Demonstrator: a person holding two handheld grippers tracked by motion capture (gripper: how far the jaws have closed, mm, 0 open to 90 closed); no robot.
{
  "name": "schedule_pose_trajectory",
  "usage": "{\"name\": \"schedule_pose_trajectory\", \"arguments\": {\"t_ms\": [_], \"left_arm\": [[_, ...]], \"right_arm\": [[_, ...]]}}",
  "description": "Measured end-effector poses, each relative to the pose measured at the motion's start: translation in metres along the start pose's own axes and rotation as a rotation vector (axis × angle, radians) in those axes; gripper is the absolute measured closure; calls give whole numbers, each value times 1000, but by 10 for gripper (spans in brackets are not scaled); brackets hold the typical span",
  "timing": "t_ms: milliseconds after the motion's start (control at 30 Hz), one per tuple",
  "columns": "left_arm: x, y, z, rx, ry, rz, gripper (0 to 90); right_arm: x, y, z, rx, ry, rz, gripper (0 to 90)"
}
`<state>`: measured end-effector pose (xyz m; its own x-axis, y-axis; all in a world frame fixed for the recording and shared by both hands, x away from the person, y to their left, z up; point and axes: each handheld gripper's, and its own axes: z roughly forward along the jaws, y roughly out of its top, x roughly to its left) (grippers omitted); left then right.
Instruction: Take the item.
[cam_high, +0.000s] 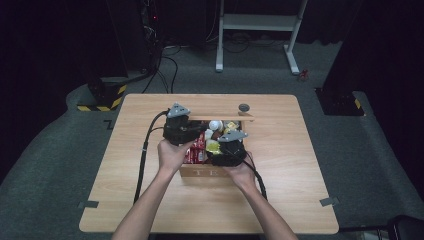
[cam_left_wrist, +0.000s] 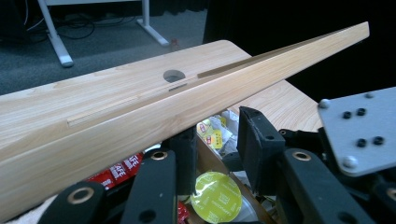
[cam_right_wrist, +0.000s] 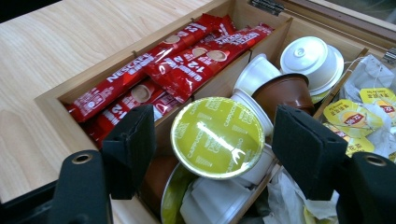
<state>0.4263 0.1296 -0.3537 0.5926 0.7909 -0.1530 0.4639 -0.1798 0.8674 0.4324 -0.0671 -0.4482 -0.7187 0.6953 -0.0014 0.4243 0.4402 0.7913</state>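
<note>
Tabletop wooden box (cam_right_wrist: 56, 105), green-lidded capsule (cam_right_wrist: 217, 136)

Each claw was matte black, the left claw (cam_high: 186, 131) and the right claw (cam_high: 226, 150) alike. A grey three-cornered plate with dark screws topped each. A black cable trailed behind each, and brass-ringed holes sat below the padded jaws.
</note>
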Motion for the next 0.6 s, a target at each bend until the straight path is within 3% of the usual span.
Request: {"name": "schedule_pose_trajectory", "arguments": {"t_ms": [267, 600], "left_arm": [[1, 3, 0, 5, 2, 3, 679], [1, 5, 0, 12, -1, 0, 678]], "right_arm": [[-2, -2, 12, 54, -31, 5, 328], [2, -2, 15, 86, -27, -13, 375]]}}
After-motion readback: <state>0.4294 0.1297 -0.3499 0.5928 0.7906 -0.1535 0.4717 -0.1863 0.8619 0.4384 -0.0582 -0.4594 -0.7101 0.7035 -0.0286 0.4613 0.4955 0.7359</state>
